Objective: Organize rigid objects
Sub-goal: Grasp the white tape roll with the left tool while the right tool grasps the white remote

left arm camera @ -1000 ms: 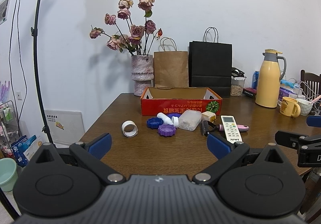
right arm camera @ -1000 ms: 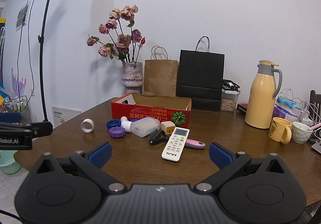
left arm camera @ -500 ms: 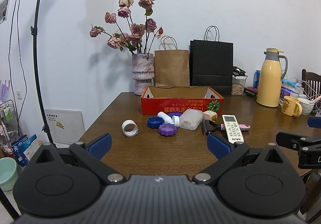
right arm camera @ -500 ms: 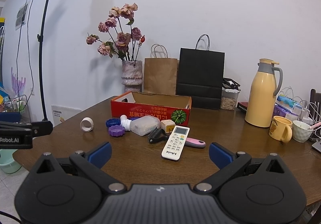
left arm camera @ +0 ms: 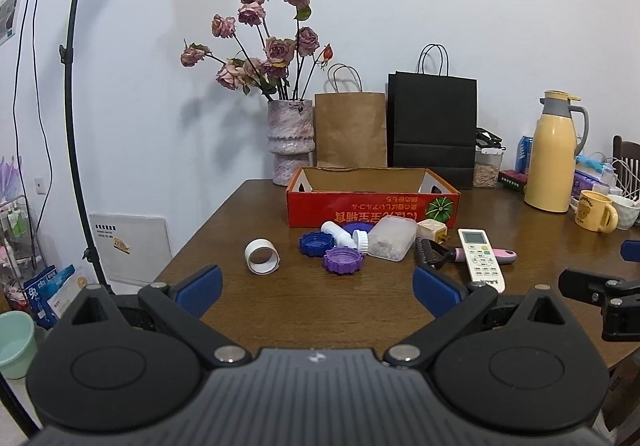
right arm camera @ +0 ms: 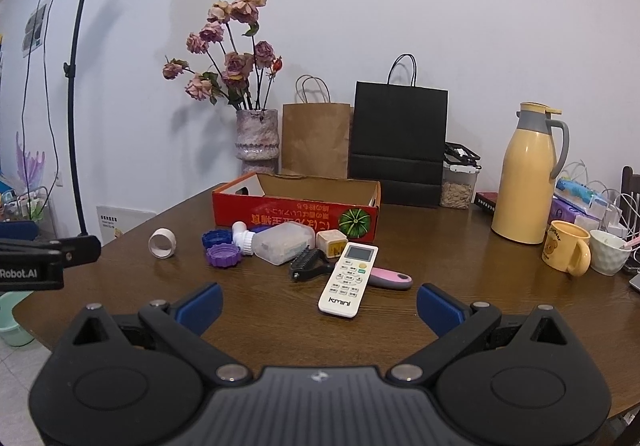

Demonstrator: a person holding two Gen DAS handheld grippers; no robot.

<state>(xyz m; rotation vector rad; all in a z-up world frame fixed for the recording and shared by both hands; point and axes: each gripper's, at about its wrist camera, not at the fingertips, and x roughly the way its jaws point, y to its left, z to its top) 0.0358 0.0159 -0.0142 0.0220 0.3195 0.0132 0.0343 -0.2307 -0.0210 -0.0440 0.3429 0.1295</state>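
Several small rigid things lie in a loose row on the bench (left arm camera: 248,310), just in front of the red box (left arm camera: 372,206), which stands open and looks empty from here. From the left: a white ring (left arm camera: 262,256) on its side, set a little apart; a blue cap (left arm camera: 316,244) and a purple cap (left arm camera: 342,261) touching; a white bottle (left arm camera: 344,236) lying down behind them; a clear tub (left arm camera: 391,243) beside it; a small cream cube (left arm camera: 431,229) against the box front; a black comb with a pink handle (left arm camera: 434,253); and a white remote (right arm camera: 349,279) lying across that handle.

The left hand-held gripper (left arm camera: 318,288) hovers low at the near edge of the bench with its blue fingers (left arm camera: 199,290) spread wide and nothing between them. The right hand-held gripper (right arm camera: 319,304) is likewise wide open and empty, pointing at the remote, well short of it.

Behind the box stand a vase (left arm camera: 290,142) of dried roses, a brown bag (left arm camera: 350,130) and a black bag (left arm camera: 432,126); to the right, a yellow jug (left arm camera: 550,154) and mug (left arm camera: 594,211).
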